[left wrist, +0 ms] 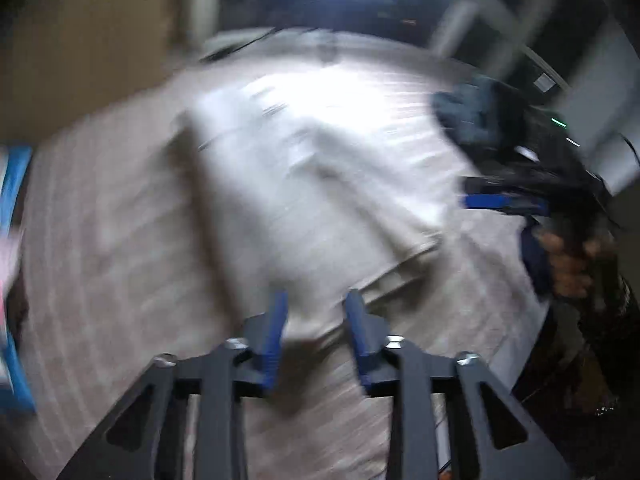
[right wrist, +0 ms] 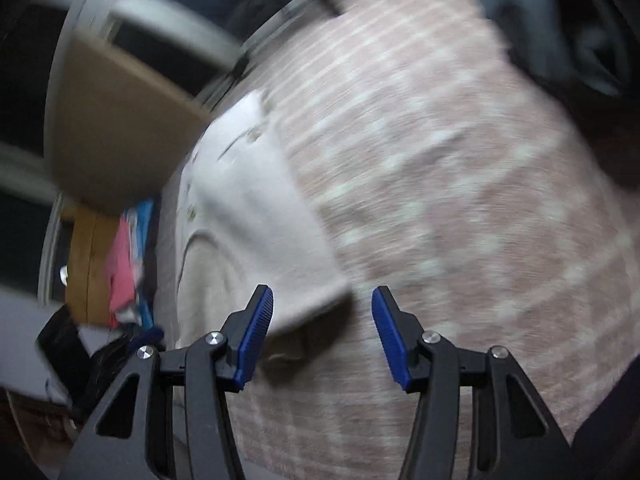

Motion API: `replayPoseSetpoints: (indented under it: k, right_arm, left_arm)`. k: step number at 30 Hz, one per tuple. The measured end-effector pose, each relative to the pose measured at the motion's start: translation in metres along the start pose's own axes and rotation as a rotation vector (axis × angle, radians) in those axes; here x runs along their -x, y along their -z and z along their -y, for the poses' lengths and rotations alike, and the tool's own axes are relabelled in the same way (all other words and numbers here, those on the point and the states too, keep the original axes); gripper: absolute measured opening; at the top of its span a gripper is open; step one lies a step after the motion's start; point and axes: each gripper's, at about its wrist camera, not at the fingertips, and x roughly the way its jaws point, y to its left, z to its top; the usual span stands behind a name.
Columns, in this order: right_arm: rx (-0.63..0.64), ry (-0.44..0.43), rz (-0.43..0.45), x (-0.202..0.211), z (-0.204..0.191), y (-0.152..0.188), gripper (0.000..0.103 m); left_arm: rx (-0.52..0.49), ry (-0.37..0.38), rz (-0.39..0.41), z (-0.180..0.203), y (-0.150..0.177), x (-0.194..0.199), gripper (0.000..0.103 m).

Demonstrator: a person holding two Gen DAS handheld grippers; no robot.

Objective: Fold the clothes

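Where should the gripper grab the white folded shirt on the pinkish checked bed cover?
Probably at the near corner of the white folded shirt, the one just ahead of the open right gripper. That corner looks slightly lifted off the pinkish checked cover, casting a shadow, so one finger could slide under it. Come from the near side, low along the cover; the rest of the shirt lies flat.

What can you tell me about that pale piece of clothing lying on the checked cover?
The white garment looks like soft cloth, off-white and already folded into a rough rectangle with layered edges. Small marks that may be buttons run along one side, though blur makes this uncertain. It lies flat on the pink-and-white checked cover. Its near corner sits just ahead of the right hand-held gripper, whose blue pads stand apart and do not press it. The left hand-held gripper is likewise open just before its edge.
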Motion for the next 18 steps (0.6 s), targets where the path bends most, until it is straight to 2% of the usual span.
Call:
replayPoseSetpoints:
  k: [3, 6, 10, 12, 13, 14, 15, 18]
  right_arm:
    - [-0.048, -0.047, 0.028, 0.011, 0.011, 0.001, 0.052]
    - [-0.042, -0.033, 0.050, 0.019, 0.015, 0.006, 0.052]
    - [-0.079, -0.049, 0.078, 0.025, 0.024, 0.016, 0.052]
    - [-0.105, -0.066, 0.094, 0.035, 0.036, 0.021, 0.052]
    - [-0.110, -0.066, 0.100, 0.040, 0.040, 0.024, 0.052]
    - [-0.117, -0.071, 0.113, 0.044, 0.043, 0.027, 0.052]
    - [-0.120, -0.079, 0.119, 0.046, 0.045, 0.029, 0.052]
    - [-0.103, -0.100, 0.119, 0.046, 0.043, 0.032, 0.052]
  left_arm:
    - [-0.198, 0.019, -0.016, 0.053, -0.028, -0.028, 0.045]
    - [-0.353, 0.018, -0.069, 0.095, -0.047, -0.072, 0.045]
    - [-0.525, -0.076, -0.173, 0.129, -0.053, -0.130, 0.045]
    - [-0.532, -0.100, -0.190, 0.126, -0.052, -0.143, 0.042]
    - [-0.502, -0.083, -0.185, 0.119, -0.056, -0.140, 0.038]
    - [-0.472, -0.065, -0.180, 0.112, -0.060, -0.138, 0.018]
    - [-0.440, -0.044, -0.177, 0.106, -0.064, -0.135, 0.009]
    - [-0.185, 0.147, -0.173, 0.061, -0.082, -0.117, 0.007]
